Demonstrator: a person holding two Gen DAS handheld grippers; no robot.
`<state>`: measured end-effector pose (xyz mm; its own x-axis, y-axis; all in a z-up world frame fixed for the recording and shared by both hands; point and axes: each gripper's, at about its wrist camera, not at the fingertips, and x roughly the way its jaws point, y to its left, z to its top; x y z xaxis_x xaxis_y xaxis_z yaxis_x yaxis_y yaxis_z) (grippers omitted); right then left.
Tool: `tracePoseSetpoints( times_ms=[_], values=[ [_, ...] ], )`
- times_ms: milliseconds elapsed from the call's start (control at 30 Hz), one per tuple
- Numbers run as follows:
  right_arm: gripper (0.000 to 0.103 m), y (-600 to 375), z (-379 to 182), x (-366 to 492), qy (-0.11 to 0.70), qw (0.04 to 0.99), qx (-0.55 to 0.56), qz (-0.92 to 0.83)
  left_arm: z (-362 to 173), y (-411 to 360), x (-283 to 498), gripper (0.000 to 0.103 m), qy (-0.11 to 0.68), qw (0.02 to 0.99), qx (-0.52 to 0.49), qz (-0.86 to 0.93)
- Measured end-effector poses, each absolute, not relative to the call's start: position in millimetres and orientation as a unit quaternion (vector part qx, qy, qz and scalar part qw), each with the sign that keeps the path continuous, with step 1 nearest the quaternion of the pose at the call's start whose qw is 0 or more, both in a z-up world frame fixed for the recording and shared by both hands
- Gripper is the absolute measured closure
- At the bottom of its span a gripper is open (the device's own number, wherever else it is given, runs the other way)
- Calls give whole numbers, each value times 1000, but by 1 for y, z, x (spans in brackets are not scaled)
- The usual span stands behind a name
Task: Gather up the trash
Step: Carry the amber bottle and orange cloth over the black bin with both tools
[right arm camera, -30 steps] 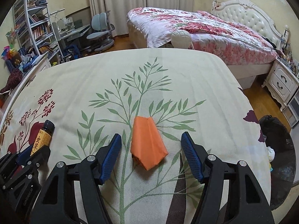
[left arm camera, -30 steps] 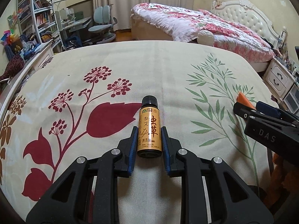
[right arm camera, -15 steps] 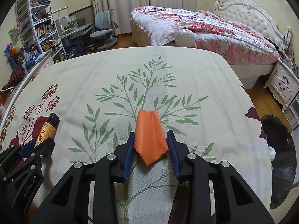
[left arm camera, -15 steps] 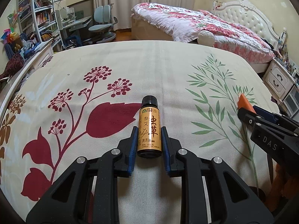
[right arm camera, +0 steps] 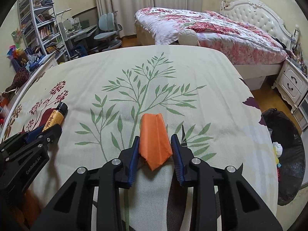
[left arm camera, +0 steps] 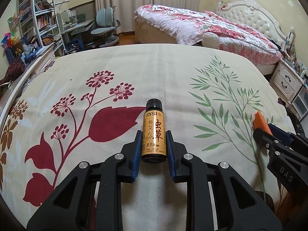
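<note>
A small amber bottle (left arm camera: 154, 132) with a black cap and a yellow label lies on the floral bedspread (left arm camera: 134, 73). My left gripper (left arm camera: 154, 134) is shut on the bottle, blue pads against its sides. It also shows in the right wrist view (right arm camera: 53, 117). A folded orange paper (right arm camera: 155, 144) lies on the green leaf print. My right gripper (right arm camera: 155, 140) is shut on the paper, pads touching both edges. The paper's tip shows at the right of the left wrist view (left arm camera: 259, 120).
A black trash bag (right arm camera: 286, 154) with some litter inside stands open on the floor past the bed's right edge. Beyond are a second bed (right arm camera: 202, 27), a white nightstand (right arm camera: 292, 84), a desk with a chair (right arm camera: 107, 34) and bookshelves (right arm camera: 40, 28).
My right gripper closed from wide open onto the orange paper. My left gripper stayed shut on the bottle, and both views shifted slightly.
</note>
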<state>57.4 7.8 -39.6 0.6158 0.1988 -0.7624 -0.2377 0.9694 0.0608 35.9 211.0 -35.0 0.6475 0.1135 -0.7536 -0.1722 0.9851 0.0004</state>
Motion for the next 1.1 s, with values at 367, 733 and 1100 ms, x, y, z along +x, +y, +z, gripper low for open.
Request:
tracePoseSetpoints(
  times_ms=[367,733,1100],
  values=[
    [70,-19,-38,32,414,903,-17,113,-28,182,25,80,405,912,-33,57],
    [70,-68,-29,18,397,915,5,74,-19,126,16,80,393,919,-14,13],
    [70,-136,-20,13,377,926,31,2,-8,58,22,80,375,925,8,-50]
  ],
)
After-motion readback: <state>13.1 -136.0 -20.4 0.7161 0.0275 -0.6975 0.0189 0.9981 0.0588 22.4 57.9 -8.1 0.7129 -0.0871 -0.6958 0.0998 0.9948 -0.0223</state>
